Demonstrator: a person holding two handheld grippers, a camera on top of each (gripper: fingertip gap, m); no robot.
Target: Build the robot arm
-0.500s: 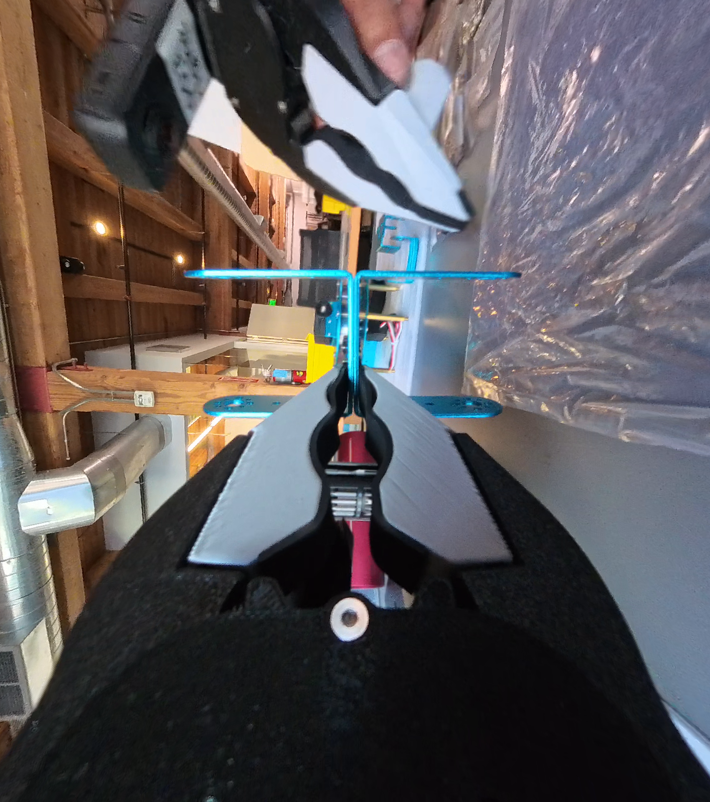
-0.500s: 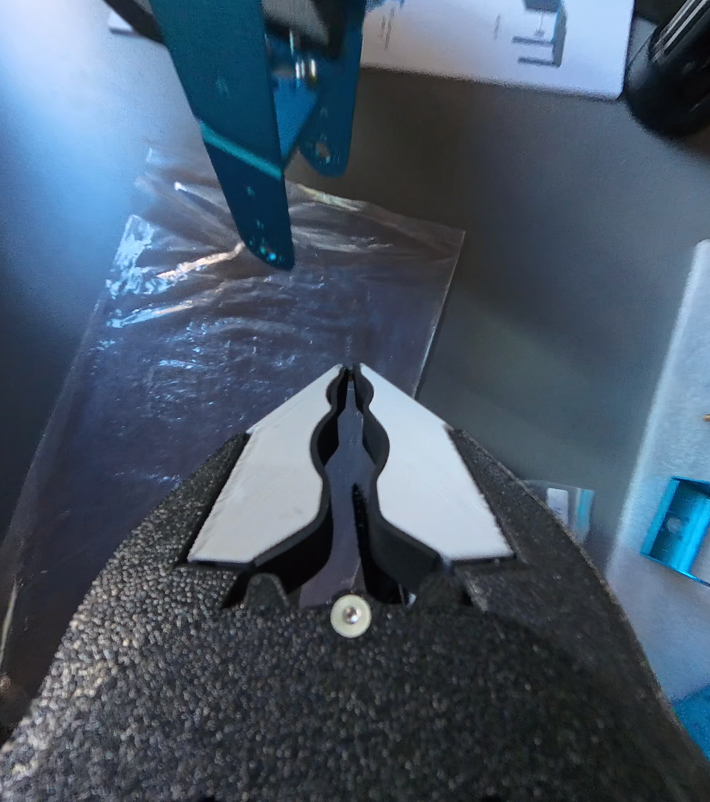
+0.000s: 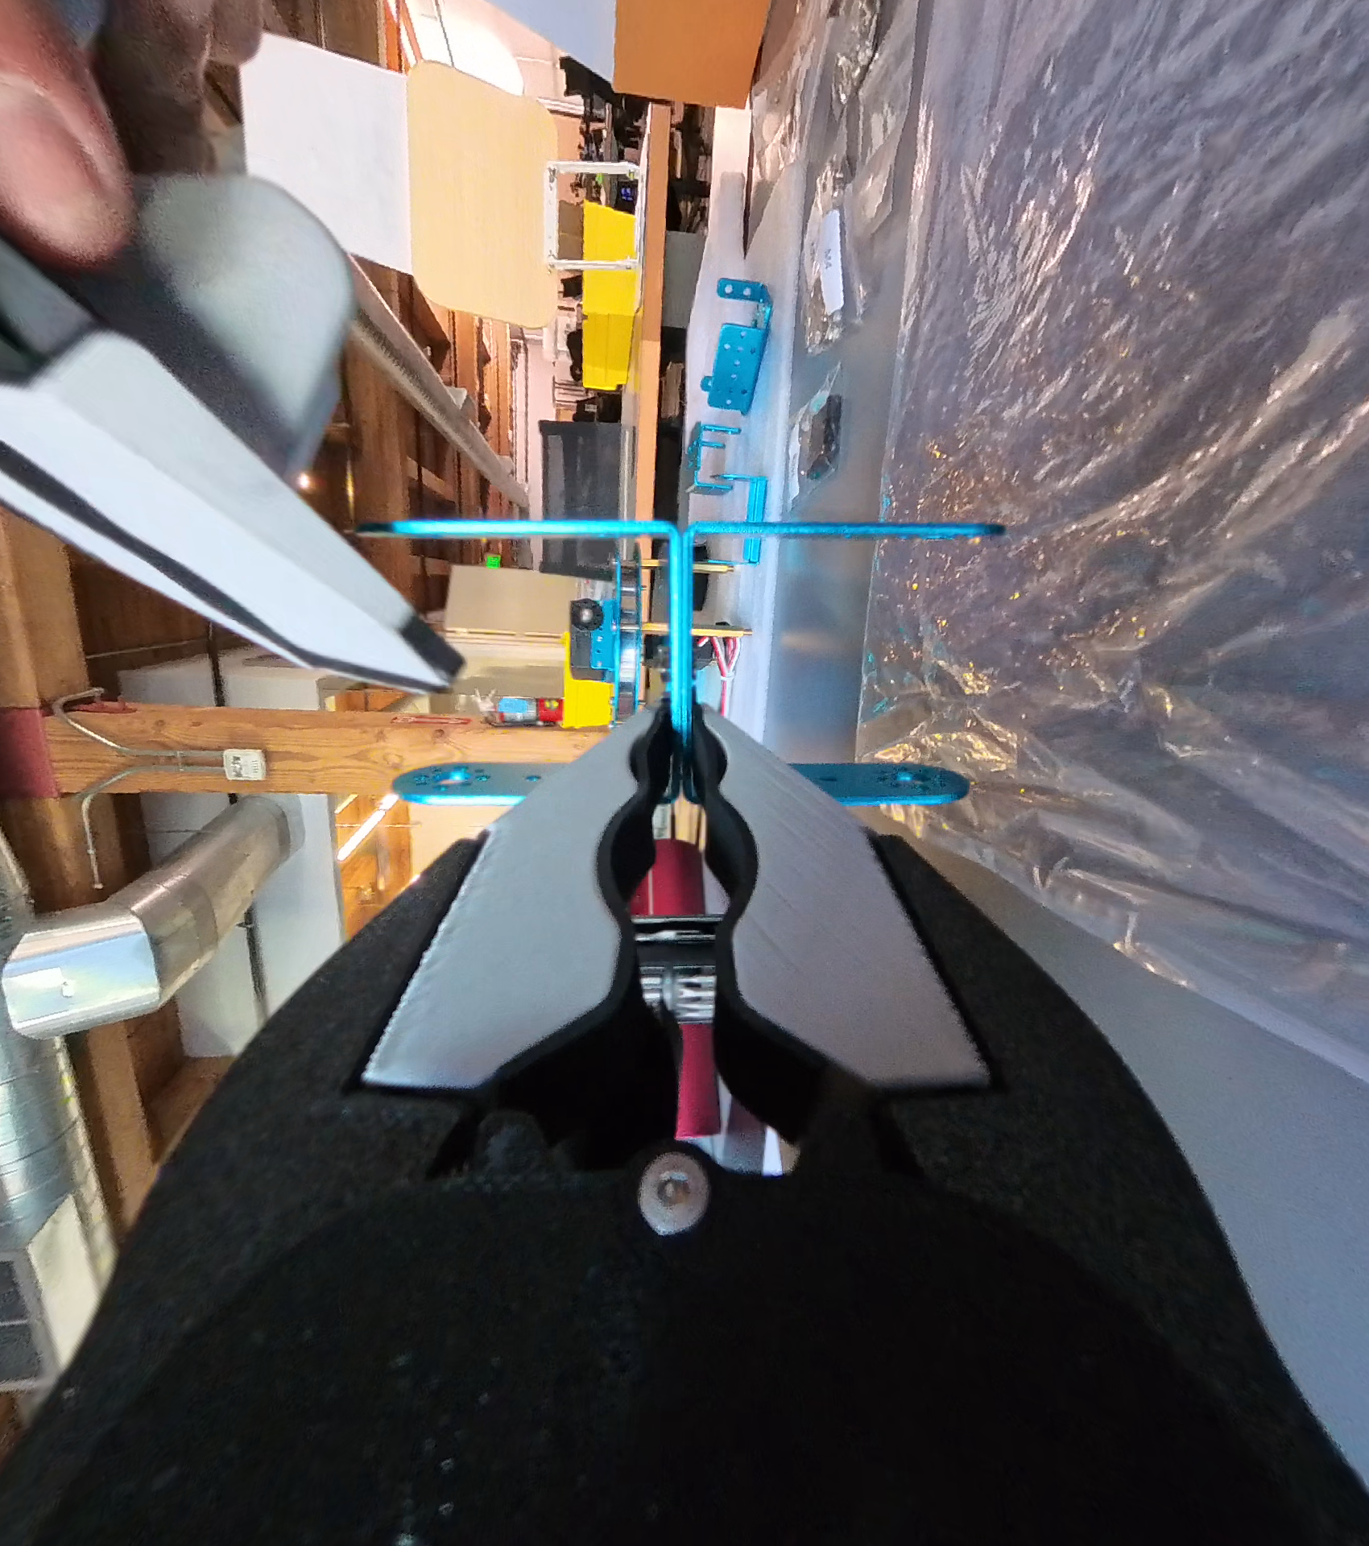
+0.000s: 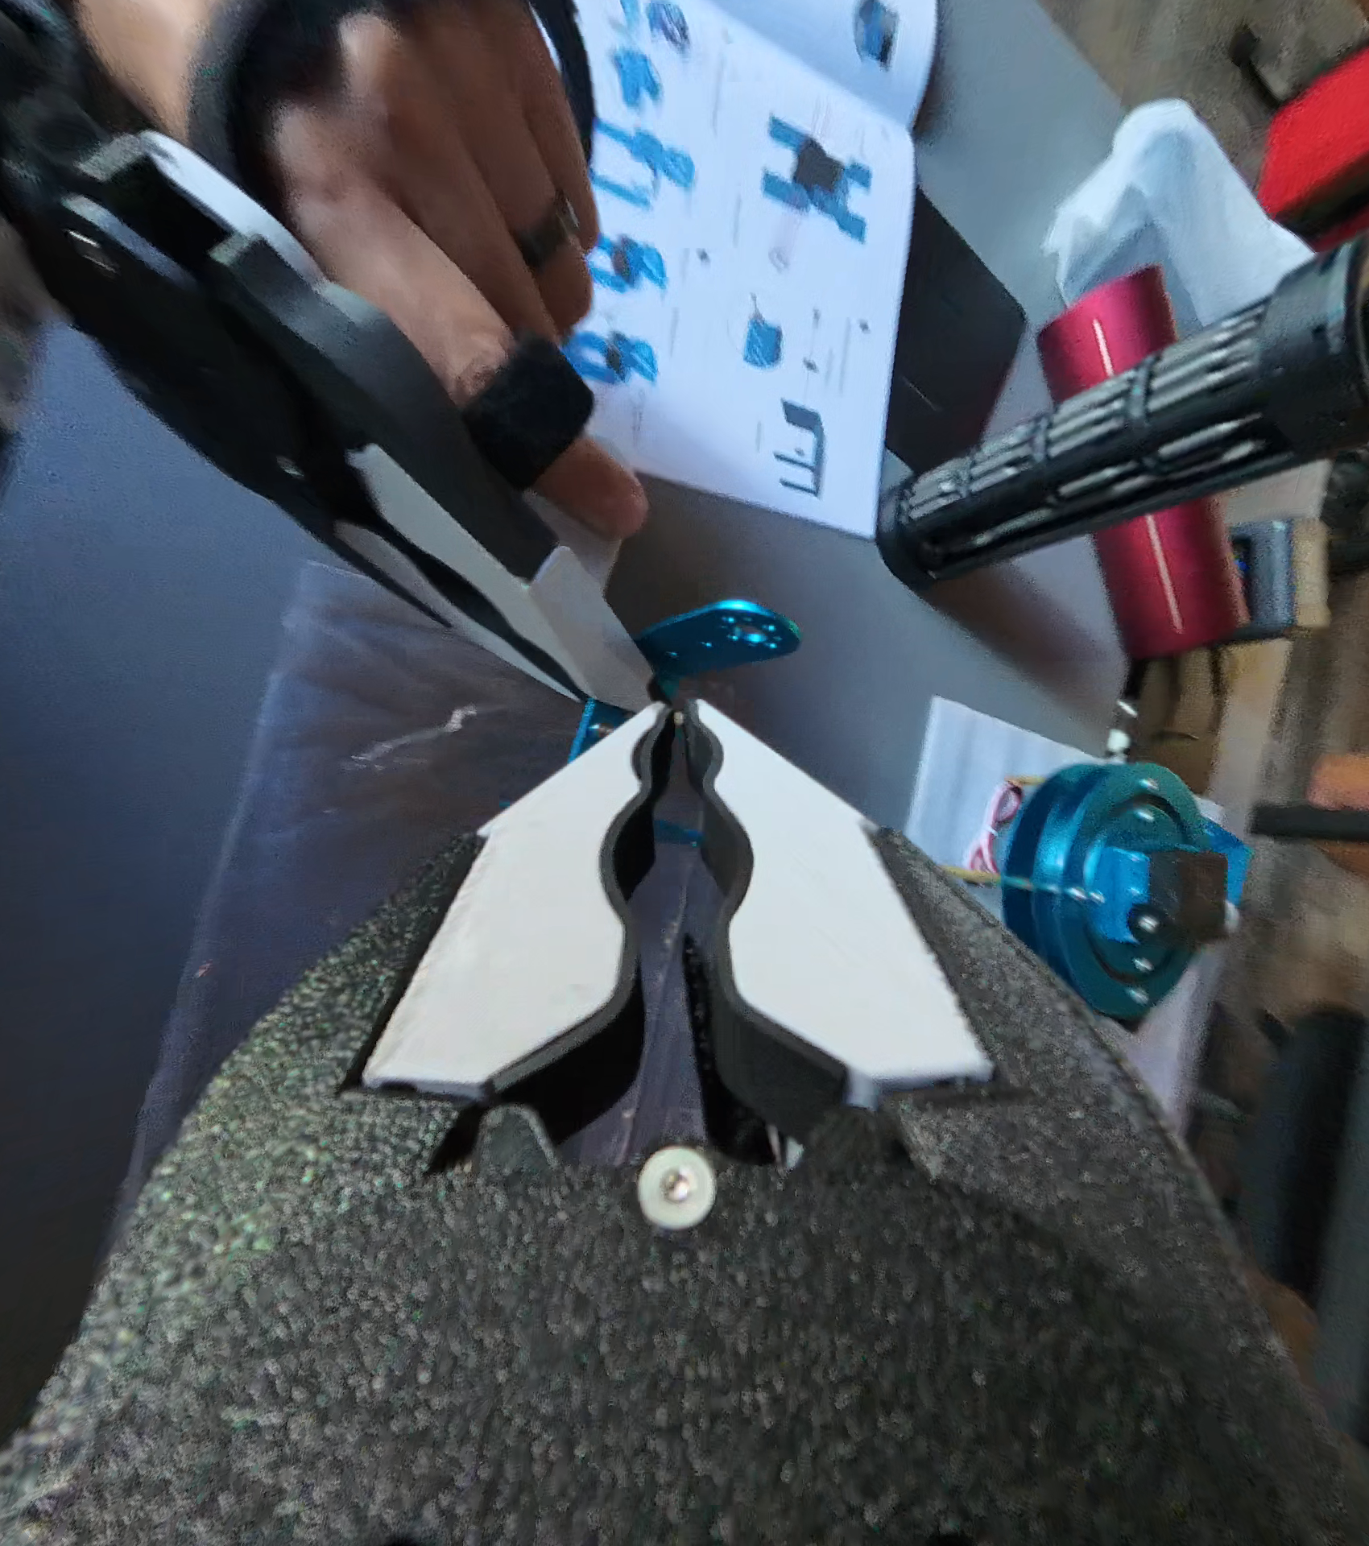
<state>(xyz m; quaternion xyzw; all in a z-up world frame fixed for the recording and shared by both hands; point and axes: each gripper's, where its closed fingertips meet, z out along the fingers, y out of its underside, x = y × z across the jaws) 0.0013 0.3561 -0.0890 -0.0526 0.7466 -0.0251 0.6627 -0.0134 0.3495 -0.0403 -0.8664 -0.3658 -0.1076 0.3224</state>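
Pinching two blue brackets point(image 3: 677, 619) – left tool point(image 3: 679, 719) clamped; right tool point(image 4: 674, 711) nearly closed, empty.

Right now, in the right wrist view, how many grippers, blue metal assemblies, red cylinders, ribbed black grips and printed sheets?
Grippers: 2 (left gripper, right gripper)
Blue metal assemblies: 2 (bracket, round hub)
Red cylinders: 1
Ribbed black grips: 1
Printed sheets: 1
Total: 7

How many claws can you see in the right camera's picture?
2. The right claw is at bottom centre, jaws together. The left claw is at upper left, held by a hand, pinching a blue bracket just ahead. None seem hidden.
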